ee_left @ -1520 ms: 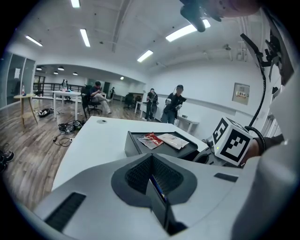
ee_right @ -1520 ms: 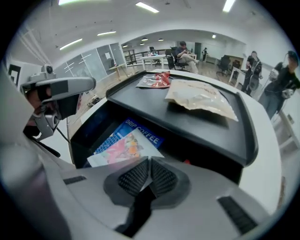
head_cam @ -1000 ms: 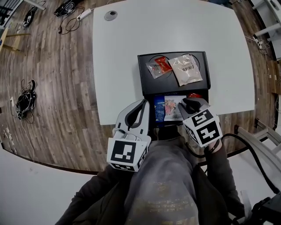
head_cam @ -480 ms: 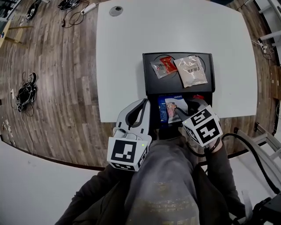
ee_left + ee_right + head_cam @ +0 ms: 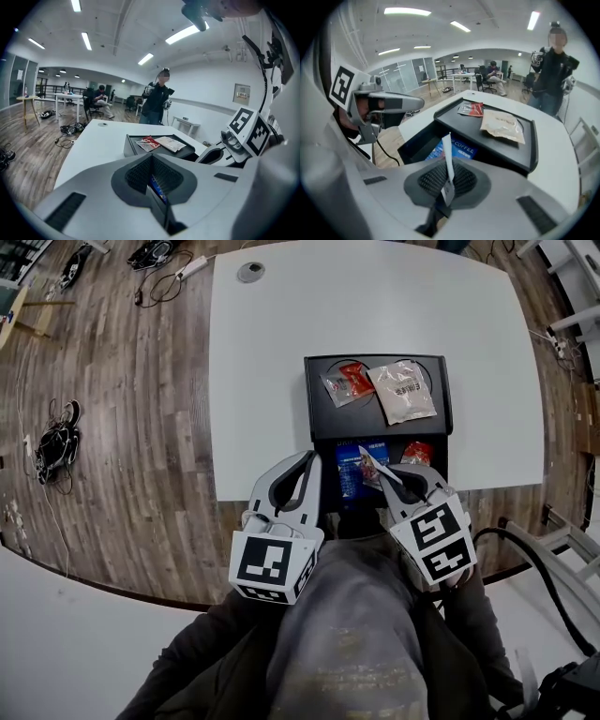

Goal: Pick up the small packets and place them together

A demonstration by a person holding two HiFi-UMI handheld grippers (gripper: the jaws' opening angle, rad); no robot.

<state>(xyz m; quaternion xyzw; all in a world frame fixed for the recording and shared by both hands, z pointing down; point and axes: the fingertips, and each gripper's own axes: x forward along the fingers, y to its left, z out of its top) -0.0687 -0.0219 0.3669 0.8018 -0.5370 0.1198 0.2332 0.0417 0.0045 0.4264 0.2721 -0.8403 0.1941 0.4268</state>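
Observation:
A black tray (image 5: 319,418) sits on the white table. Its far section holds a red-and-clear packet (image 5: 342,382) and a beige packet (image 5: 403,390). The near section holds a blue coffee packet (image 5: 349,470) and a red packet (image 5: 417,454). My right gripper (image 5: 392,476) hovers over the near section; its jaws have just been closing and are shut on a thin white packet (image 5: 447,159), which stands edge-up between the pads. My left gripper (image 5: 311,461) is shut and holds nothing, at the tray's near left corner. The beige packet (image 5: 502,125) lies beyond the held one.
The white table (image 5: 262,352) ends close to my body. Cables (image 5: 56,442) lie on the wooden floor at the left. A person (image 5: 551,79) stands past the table's far end, and others sit at desks further back.
My right gripper has drawn back and up from the near section, now with the white packet pinched in its jaws. The left gripper has stayed where it was.

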